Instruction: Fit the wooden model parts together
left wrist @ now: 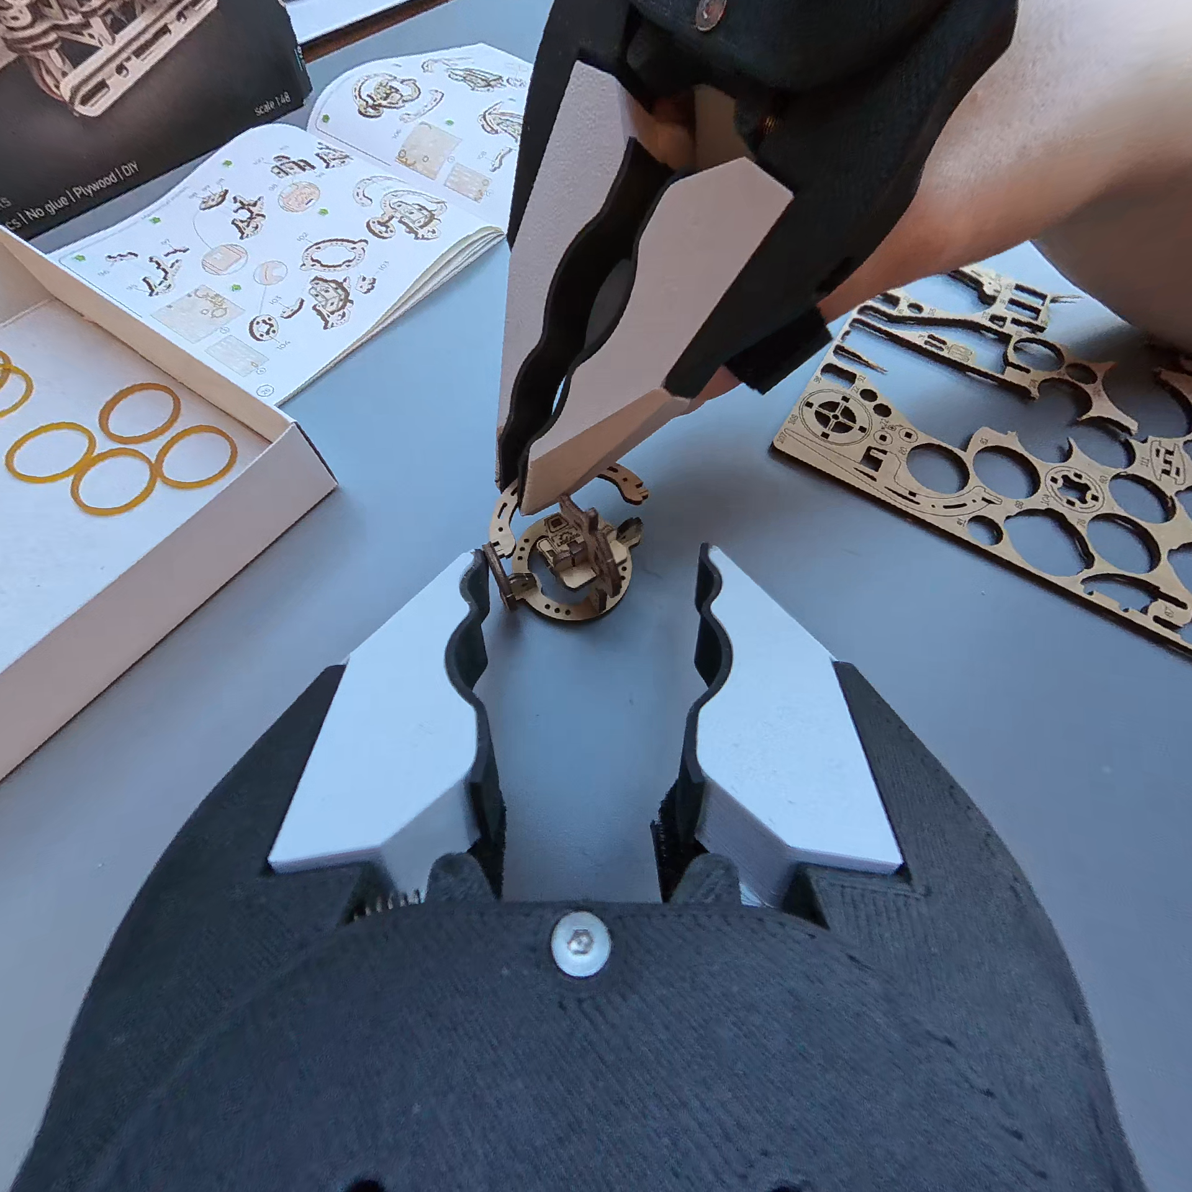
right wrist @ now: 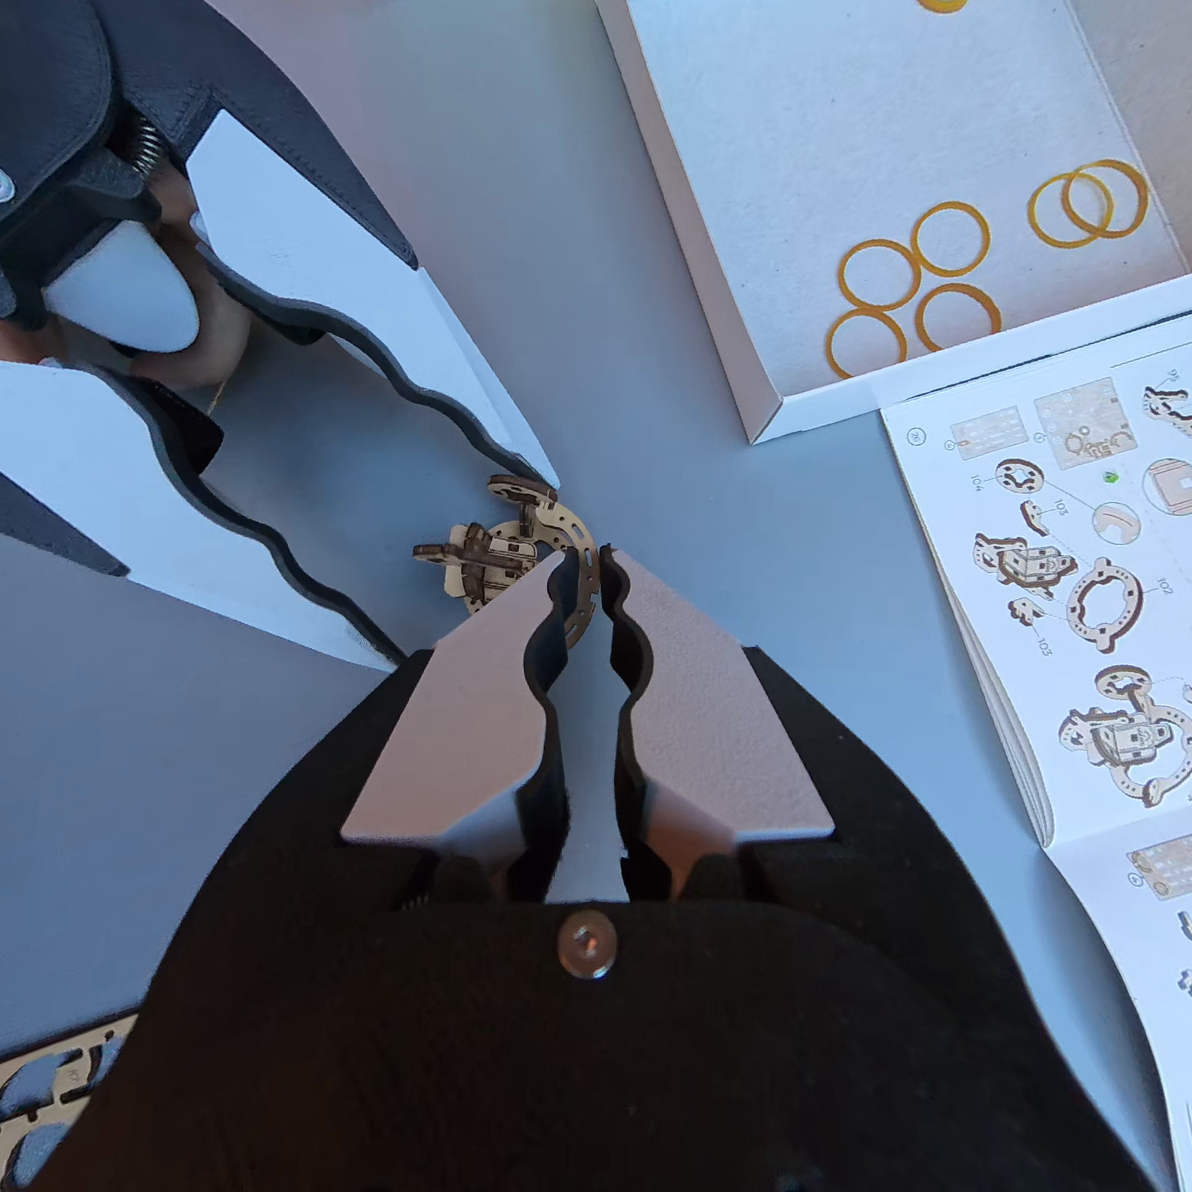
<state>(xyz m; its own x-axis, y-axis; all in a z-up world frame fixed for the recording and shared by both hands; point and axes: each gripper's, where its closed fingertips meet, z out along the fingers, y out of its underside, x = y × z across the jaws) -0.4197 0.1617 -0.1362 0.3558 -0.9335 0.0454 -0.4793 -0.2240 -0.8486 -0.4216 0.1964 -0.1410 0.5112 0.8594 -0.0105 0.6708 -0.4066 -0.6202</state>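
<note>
A small wooden assembly (left wrist: 567, 567), a box-like figure inside a ring with holes, rests on the grey table (left wrist: 400, 451). My left gripper (left wrist: 593, 567) is open, its fingertips either side of the assembly, and the left fingertip (left wrist: 477, 574) is next to a small wooden tab. My right gripper (left wrist: 516, 490) comes down from above, shut on a curved wooden arc (left wrist: 624, 480) over the assembly. In the right wrist view the arc (right wrist: 584, 535) runs between my nearly closed right gripper (right wrist: 588, 553). The assembly (right wrist: 490, 561) lies just beyond, with the open left gripper (right wrist: 471, 567) around it.
A white box lid (left wrist: 161, 561) with several yellow rubber bands (left wrist: 139, 413) lies at the left. An open instruction booklet (left wrist: 290, 245) and a dark product box (left wrist: 129, 97) lie behind it. A plywood sheet with cut-outs (left wrist: 1006, 464) lies at the right. A bare forearm (left wrist: 1064, 161) holds the right gripper. Less than 4 cm separates the two grippers' tips.
</note>
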